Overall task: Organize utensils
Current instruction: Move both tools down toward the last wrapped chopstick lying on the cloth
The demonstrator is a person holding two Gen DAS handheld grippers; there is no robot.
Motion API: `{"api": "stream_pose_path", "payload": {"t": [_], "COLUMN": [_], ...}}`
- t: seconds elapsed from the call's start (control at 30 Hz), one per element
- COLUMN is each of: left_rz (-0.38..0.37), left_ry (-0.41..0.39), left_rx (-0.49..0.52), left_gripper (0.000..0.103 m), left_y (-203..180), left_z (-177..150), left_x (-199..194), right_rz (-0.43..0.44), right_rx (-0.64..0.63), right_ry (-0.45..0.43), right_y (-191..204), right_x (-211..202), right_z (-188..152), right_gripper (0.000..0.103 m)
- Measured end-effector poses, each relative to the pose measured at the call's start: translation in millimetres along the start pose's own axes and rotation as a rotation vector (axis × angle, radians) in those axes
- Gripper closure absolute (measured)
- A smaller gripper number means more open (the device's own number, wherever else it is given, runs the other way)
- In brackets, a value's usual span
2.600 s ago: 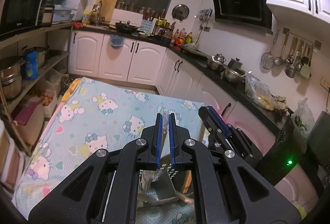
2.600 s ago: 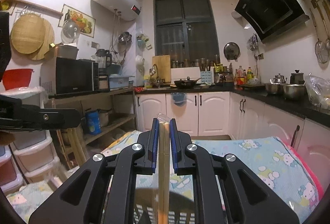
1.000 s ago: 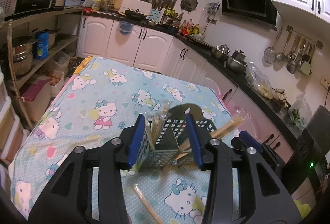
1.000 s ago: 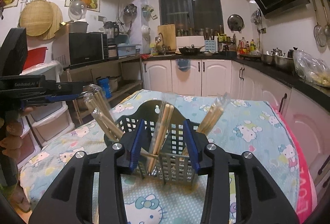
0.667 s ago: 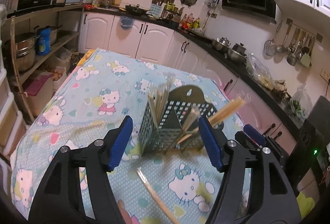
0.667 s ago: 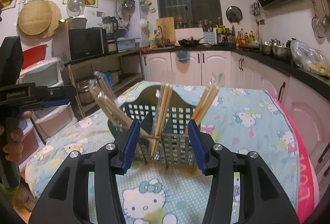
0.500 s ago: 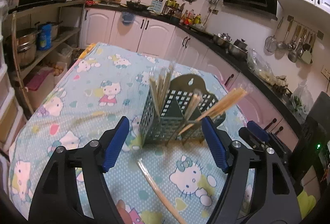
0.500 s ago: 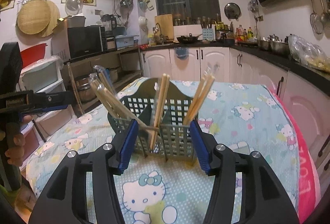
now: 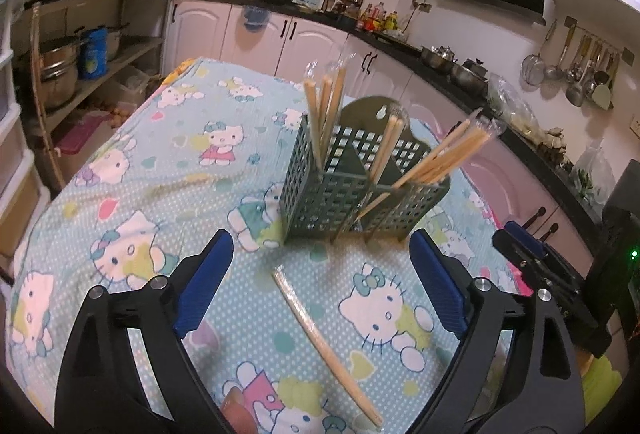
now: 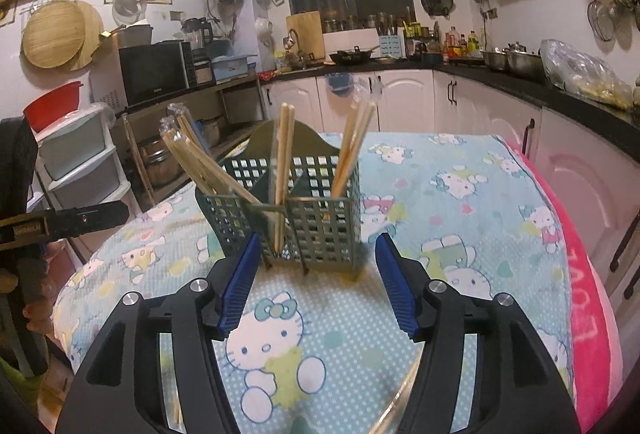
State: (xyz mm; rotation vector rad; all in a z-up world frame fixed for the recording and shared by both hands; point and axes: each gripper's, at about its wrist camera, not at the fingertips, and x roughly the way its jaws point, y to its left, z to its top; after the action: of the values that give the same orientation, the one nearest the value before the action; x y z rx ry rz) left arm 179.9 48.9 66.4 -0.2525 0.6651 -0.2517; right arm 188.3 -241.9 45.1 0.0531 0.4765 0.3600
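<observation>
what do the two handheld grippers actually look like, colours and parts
Both match: the left gripper and right gripper have glossy black plastic bodies with cut-out openings, silver round screw heads at the joints, and blue ribbed pads lining the inside of each finger. Seen side-on from the right wrist view, the left gripper carries small pale lettering, too small to read. No cables or sleeves show.

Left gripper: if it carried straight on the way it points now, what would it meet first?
Probably the wrapped chopstick pair lying on the tablecloth, right between the open left gripper fingers; the green utensil holder stands further on. Depth is uncertain.
</observation>
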Motion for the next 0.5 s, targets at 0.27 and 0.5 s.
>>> {"api": "stream_pose_path", "payload": {"t": [0.27, 0.5], "left_rz": [0.015, -0.002], "left_ry": [0.068, 0.146], "left_rx": [-0.007, -0.025], "left_gripper": [0.022, 0.022], "left_y": [4.2, 6.2], "left_z": [-20.5, -41.3], "left_x": [19.0, 46.4], "right_rz": [-0.006, -0.037], "right_rx": [0.000, 0.040], "right_ry": [0.078, 0.179], "right_y": [-11.2, -34.4], "right_x": [0.3, 7.9], "right_z": [-17.1, -38.4], "right_gripper": [0.043, 0.043]}}
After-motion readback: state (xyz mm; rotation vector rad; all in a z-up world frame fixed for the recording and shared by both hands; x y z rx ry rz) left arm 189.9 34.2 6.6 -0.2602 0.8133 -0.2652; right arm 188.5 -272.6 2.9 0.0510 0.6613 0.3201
